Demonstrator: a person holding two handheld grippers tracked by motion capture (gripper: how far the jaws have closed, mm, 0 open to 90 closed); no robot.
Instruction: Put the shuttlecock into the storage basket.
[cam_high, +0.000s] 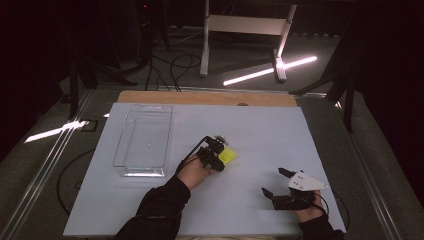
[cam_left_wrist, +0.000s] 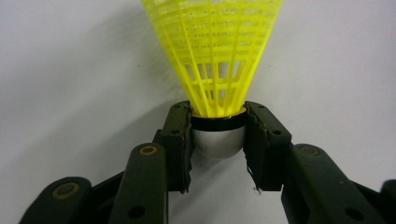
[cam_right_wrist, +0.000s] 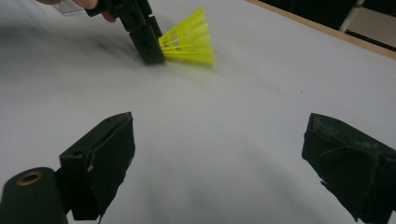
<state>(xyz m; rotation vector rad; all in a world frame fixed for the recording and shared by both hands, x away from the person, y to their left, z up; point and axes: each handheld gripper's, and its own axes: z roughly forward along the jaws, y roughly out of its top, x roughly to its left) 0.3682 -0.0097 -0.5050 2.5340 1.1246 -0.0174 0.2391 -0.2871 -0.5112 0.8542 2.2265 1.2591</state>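
Dark room all around, with a white counter (cam_high: 260, 130) lit up in the middle. My left tool (cam_high: 216, 156) is clamped on the cork base of a yellow plastic shuttlecock (cam_high: 227, 156), just about mid-counter. My right tool (cam_high: 283, 186) sits near right, jaws wide apart, holding nothing. A clear plastic tray (cam_high: 143, 140) on the left is empty, so my guess is the pickup's done and the drop-off isn't. No readable labels or writing anywhere.
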